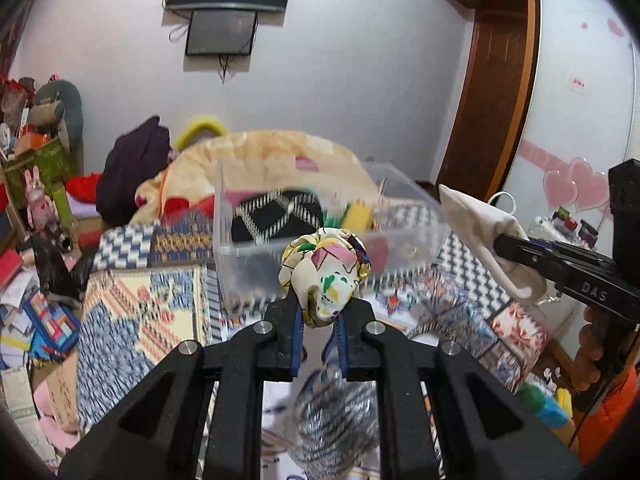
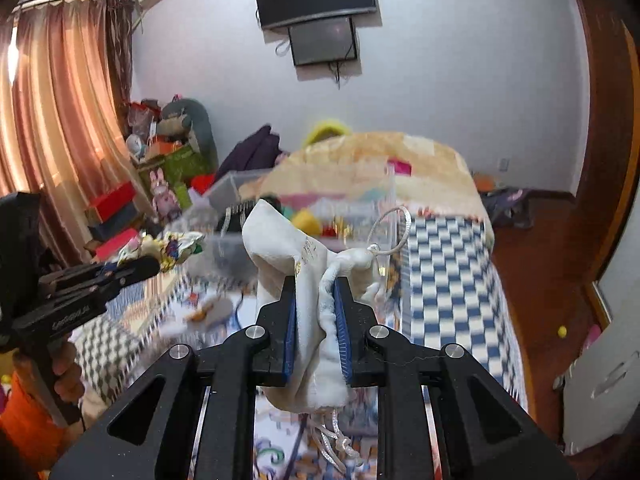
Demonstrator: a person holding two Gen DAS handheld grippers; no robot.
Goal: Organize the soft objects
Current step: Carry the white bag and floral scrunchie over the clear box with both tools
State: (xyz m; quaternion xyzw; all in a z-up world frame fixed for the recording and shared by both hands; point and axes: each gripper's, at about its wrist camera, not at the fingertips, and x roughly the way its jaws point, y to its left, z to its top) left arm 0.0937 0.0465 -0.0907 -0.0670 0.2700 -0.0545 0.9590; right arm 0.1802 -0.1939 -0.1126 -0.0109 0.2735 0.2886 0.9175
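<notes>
Aloft, left gripper (image 1: 318,312) clamping patterned scrunchie (image 1: 324,272); right gripper (image 2: 316,320) pinching white drawstring pouch (image 2: 304,276), clear bin (image 1: 240,248) beyond

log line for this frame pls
left gripper: jaws shut on patterned cloth | right gripper: jaws shut on white drawstring pouch | both aloft before clear bin

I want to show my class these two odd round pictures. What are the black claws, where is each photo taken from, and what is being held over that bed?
A person holds two hand-held grippers, each with a fisheye camera looking along its fingers. In the left camera's picture, the left gripper pinches a colourful patterned cloth. In the right camera's picture, the right gripper pinches a white drawstring pouch. Ahead, on the patterned bedspread, stands a clear plastic bin already holding soft things.
</notes>
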